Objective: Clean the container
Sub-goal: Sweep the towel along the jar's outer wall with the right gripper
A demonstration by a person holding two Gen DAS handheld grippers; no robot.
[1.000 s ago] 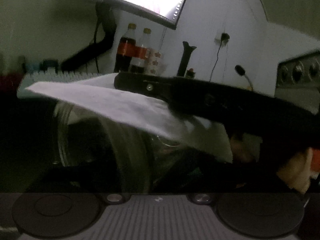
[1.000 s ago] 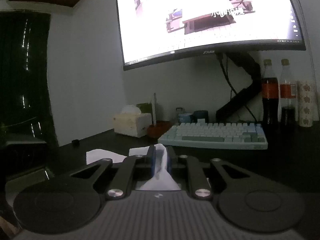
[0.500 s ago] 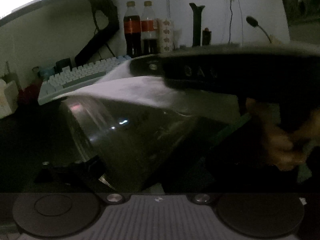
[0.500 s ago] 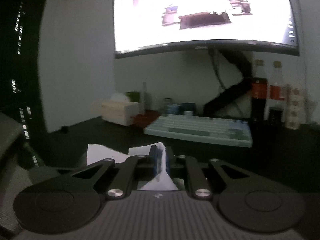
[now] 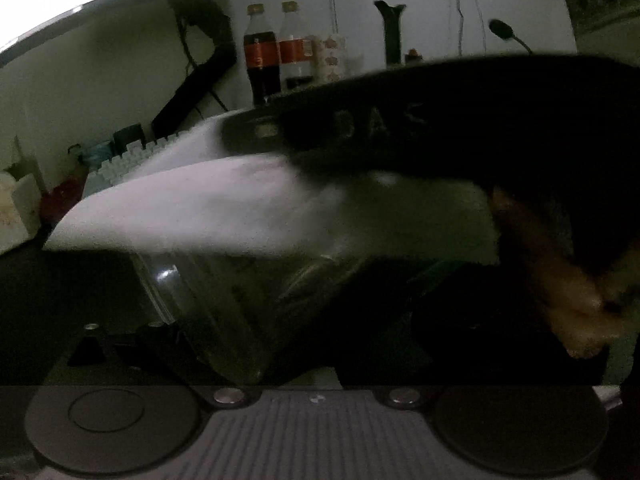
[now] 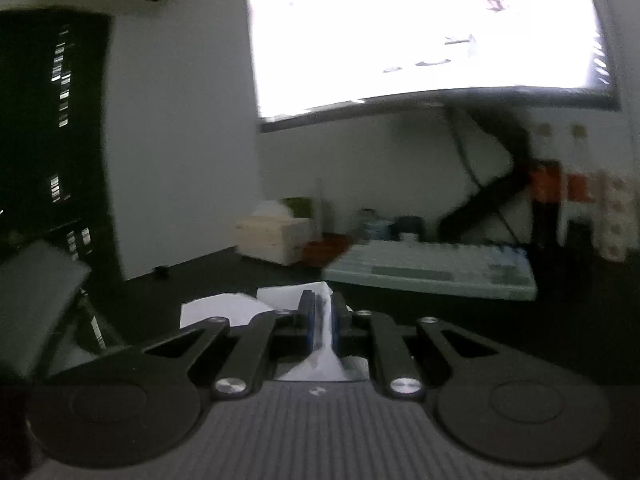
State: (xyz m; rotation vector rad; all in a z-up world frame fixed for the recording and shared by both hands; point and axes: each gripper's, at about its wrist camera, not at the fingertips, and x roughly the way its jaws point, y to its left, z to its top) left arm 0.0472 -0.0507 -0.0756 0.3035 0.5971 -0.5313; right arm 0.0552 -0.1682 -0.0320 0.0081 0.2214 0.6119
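A clear glass container [image 5: 224, 300] fills the lower left of the left wrist view, tilted, with its mouth up and to the left. My left gripper [image 5: 316, 332] holds it with jaws spread wide; only the left finger [image 5: 160, 334] shows, and the right side is lost in the dark. My right gripper [image 5: 256, 132] reaches in from the right, shut on a white tissue [image 5: 208, 208] that lies across the container's mouth. In the right wrist view the right gripper [image 6: 323, 308] pinches the tissue [image 6: 324, 358] between its blue pads. A person's hand [image 5: 568, 304] holds the right gripper's handle.
A pale keyboard [image 6: 432, 272] lies on the dark desk under a bright monitor [image 6: 420, 32]. Two cola bottles [image 5: 262, 64] and a paper cup stack stand by the wall. A tissue box [image 6: 272, 236] sits at the back left, and a microphone [image 5: 504, 32] at the right.
The left wrist view has rolled and swung, so the bottles and keyboard now sit higher and more level. The container stayed in front of the camera. The right gripper keeps the tissue over it.
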